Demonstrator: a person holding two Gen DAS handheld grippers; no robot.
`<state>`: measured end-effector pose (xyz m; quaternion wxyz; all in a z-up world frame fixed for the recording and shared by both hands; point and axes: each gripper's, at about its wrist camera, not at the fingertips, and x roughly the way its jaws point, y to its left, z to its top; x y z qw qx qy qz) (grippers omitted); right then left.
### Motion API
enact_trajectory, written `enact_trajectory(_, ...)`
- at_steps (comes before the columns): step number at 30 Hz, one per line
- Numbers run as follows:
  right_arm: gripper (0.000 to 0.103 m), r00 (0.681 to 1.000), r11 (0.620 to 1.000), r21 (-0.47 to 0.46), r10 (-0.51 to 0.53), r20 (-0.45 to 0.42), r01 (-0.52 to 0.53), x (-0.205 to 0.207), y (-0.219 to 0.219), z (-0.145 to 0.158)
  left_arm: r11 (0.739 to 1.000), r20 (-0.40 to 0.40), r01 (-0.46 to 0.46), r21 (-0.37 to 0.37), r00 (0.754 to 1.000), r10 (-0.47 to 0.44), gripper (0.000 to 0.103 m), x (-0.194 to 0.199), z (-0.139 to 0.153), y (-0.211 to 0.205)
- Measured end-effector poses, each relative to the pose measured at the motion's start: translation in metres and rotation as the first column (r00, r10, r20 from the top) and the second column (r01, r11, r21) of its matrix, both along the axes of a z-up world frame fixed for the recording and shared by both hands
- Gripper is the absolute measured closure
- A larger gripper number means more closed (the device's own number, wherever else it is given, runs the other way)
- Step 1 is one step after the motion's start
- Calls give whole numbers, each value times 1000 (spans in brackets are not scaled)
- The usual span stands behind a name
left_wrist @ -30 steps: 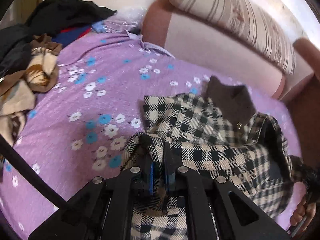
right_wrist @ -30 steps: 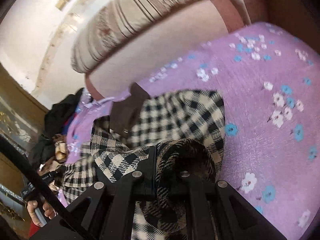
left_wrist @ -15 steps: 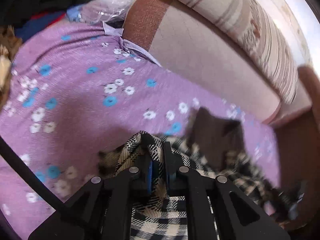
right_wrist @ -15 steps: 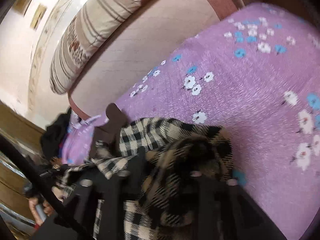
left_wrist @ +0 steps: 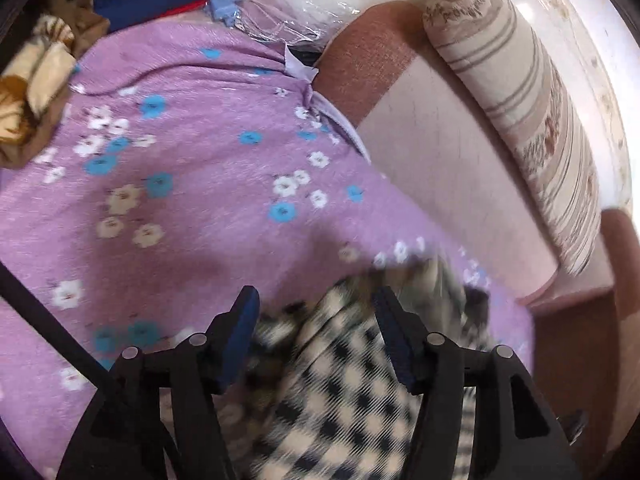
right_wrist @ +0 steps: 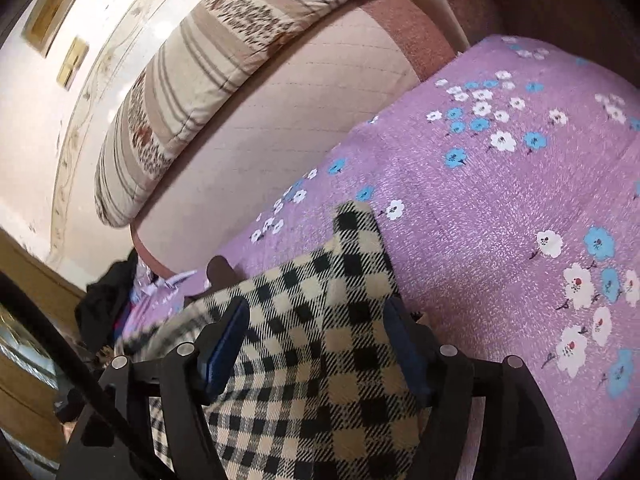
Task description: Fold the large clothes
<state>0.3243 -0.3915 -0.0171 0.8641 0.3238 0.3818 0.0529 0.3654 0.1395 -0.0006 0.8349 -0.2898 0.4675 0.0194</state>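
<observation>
Letting go is what marks this moment: both pairs of fingers, clamped on cloth a second ago, are now opening. The left gripper [left_wrist: 316, 304] has its blue-padded fingers [left_wrist: 240, 332] standing apart with the black-and-cream checked woollen garment [left_wrist: 344, 384] lying loose between them, no pad pressing on it, though that view is smeared and the cloth's far edge is hard to read. The right gripper [right_wrist: 316, 320] shows the same more sharply: its fingers [right_wrist: 228, 332] spread to either side of the checked garment [right_wrist: 320, 320], which rests flat on the purple flowered bedspread [right_wrist: 500, 208] near the bed's headboard edge, below the striped beige bolster [right_wrist: 208, 64].

Judging by this, a fold has just been carried toward the headboard and laid down. A heap of other clothes [left_wrist: 36, 80] sits at the bed's far corner. What probably follows is smoothing or a second fold.
</observation>
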Motion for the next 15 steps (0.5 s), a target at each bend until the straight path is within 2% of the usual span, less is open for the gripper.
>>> enact_trajectory(4,29,999,995,-91,35,1,-35,-13,13,14,994,-12,61,92,998,-60,41,-33,-3,-3)
enact_trajectory(6,29,999,991,-122,46,-2,-46,-22,15,19,990,-19,91,105,996,-90,41,-49,-7,-3)
enact_trajectory(11,28,997,979,-189,68,-31,-73,-63,11,33,980,-30,190,65,982,-189,38,-87,-21,-9)
enact_trajectory(15,27,991,970,-210,113,-71,-126,-98,13,31,948,-34,314,48,949,-313,32,-109,-32,-24)
